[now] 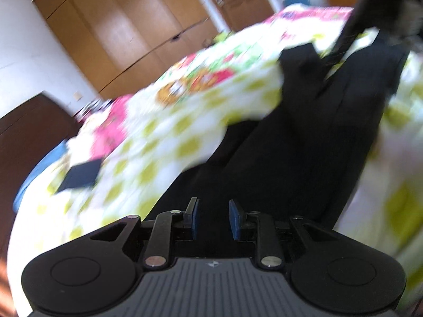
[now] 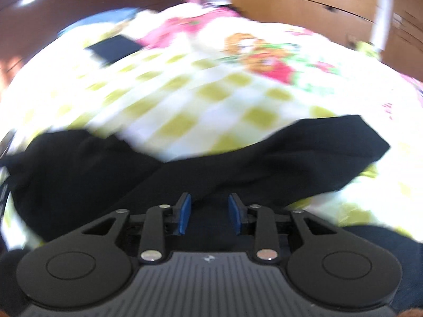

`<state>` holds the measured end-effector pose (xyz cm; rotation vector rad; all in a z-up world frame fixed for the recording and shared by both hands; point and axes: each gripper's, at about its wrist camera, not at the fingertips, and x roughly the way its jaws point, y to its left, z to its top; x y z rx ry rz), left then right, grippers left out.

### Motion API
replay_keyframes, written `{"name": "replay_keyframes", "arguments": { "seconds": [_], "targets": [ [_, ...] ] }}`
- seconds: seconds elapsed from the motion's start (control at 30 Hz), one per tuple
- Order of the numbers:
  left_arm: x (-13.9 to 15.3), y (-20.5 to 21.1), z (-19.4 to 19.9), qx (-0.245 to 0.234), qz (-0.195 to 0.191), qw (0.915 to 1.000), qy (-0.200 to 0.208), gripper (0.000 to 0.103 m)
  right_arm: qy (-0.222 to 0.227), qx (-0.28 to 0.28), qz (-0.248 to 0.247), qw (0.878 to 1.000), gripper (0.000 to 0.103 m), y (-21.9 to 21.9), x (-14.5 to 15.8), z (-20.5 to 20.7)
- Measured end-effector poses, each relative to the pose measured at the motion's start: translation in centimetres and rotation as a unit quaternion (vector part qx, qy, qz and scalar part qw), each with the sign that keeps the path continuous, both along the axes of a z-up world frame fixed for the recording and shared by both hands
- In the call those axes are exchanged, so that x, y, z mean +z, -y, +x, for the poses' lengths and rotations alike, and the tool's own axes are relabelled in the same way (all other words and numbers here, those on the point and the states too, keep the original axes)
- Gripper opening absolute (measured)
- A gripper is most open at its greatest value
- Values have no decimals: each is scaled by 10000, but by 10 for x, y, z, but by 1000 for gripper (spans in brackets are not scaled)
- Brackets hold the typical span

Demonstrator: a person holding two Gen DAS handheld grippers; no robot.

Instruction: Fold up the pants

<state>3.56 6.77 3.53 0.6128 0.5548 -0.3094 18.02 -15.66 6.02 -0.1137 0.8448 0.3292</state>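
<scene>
Black pants [image 1: 304,142] lie spread on a bed with a green-checked floral sheet [image 1: 164,132]. In the left wrist view the legs run away toward the upper right. My left gripper [image 1: 213,218] is open with nothing between its blue pads, just above the near end of the pants. In the right wrist view the pants [image 2: 238,163] lie across the frame, one leg ending at the right. My right gripper [image 2: 210,212] is open and empty, close over the dark cloth. Both views are blurred by motion.
A flat dark rectangular object [image 1: 79,175] lies on the sheet [image 2: 185,100] to the left; it also shows in the right wrist view [image 2: 113,49]. Wooden wardrobes [image 1: 137,26] and a dark brown cabinet [image 1: 29,137] stand beyond the bed. A dark figure [image 1: 383,2] is at the upper right.
</scene>
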Motion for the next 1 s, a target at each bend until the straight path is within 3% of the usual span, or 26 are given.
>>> {"name": "replay_keyframes", "arguments": {
  "seconds": [0.1, 0.17, 0.33, 0.4, 0.47, 0.53, 0.57, 0.6, 0.7, 0.8, 0.9, 1.0],
  "targets": [
    [3, 36, 19, -410, -303, 9987, 37, 52, -45, -516, 151, 9985, 47, 33, 6, 54],
    [0, 59, 38, -572, -622, 9964, -61, 56, -220, -971, 347, 9944, 49, 53, 3, 95],
    [-22, 110, 85, -698, -915, 9926, -386, 57, -877, -2010, 1231, 9678, 49, 90, -22, 186],
    [-31, 121, 92, -666, -951, 9913, -615, 57, -1076, -2360, 1158, 9588, 50, 93, -36, 213],
    [-41, 128, 95, -614, -720, 9939, -568, 57, -1176, -2618, 764, 9549, 50, 94, -51, 231],
    [-49, 131, 96, -495, -675, 9944, -649, 57, -1120, -2785, 341, 9533, 43, 97, -65, 239],
    [-51, 131, 96, -443, -723, 9938, -725, 56, -1057, -2856, 295, 9521, 27, 102, -69, 240],
    [-54, 133, 97, -430, -723, 9936, -750, 53, -985, -2934, 338, 9503, 2, 110, -71, 240],
    [-54, 135, 95, -475, -665, 9943, -682, 33, -882, -3078, 977, 9423, 3, 141, -63, 227],
    [-46, 132, 95, -468, -793, 9933, -694, 27, -460, -2972, 1550, 9410, 3, 170, -29, 182],
    [-28, 133, 83, -491, -836, 9942, -476, 26, 108, -2960, 2286, 9274, 4, 210, 17, 104],
    [-12, 136, 60, -692, -823, 9940, -226, 26, 650, -3003, 2661, 9137, 4, 248, 52, 8]
  ]
}}
